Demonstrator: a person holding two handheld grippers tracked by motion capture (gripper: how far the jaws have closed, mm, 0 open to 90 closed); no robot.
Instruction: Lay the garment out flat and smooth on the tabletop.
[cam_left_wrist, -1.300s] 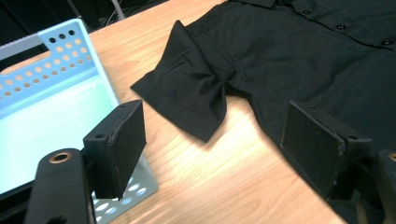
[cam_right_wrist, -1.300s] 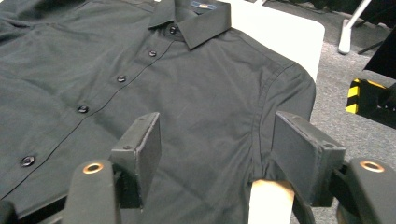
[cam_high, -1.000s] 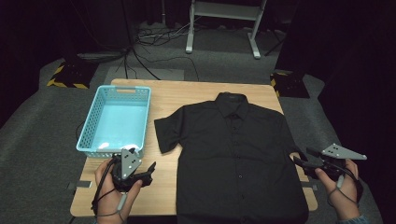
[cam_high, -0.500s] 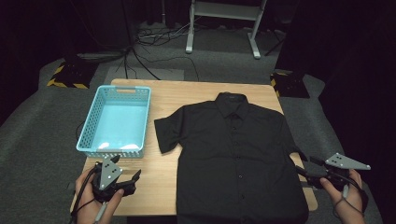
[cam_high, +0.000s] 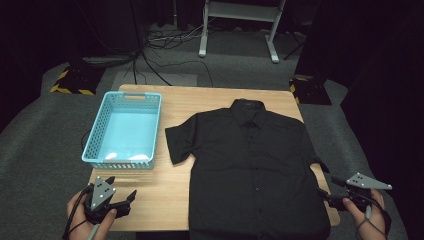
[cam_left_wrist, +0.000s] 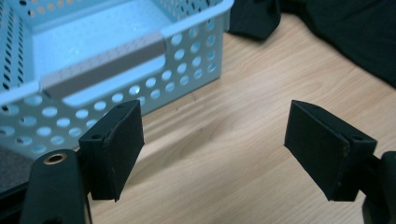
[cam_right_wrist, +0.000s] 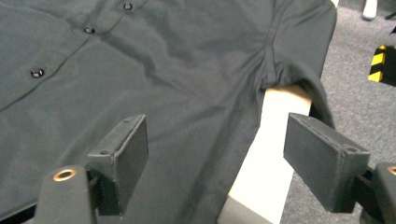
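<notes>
- Shirt, black, lies flat and buttoned on the wooden table, blue basket just beside its sleeve; left gripper and right gripper hang at the near corners.
- Left gripper view: jaws wide, nothing between, bare wood below.
- Right gripper view: jaws just been opening, wide now, hovering over the shirt's side edge, nothing pinched.

A dim lab or recording studio: the wooden table stands alone on grey carpet. Beyond its far edge, loose black cables trail across the floor, with yellow-black hazard-striped blocks and a white metal stand.
</notes>
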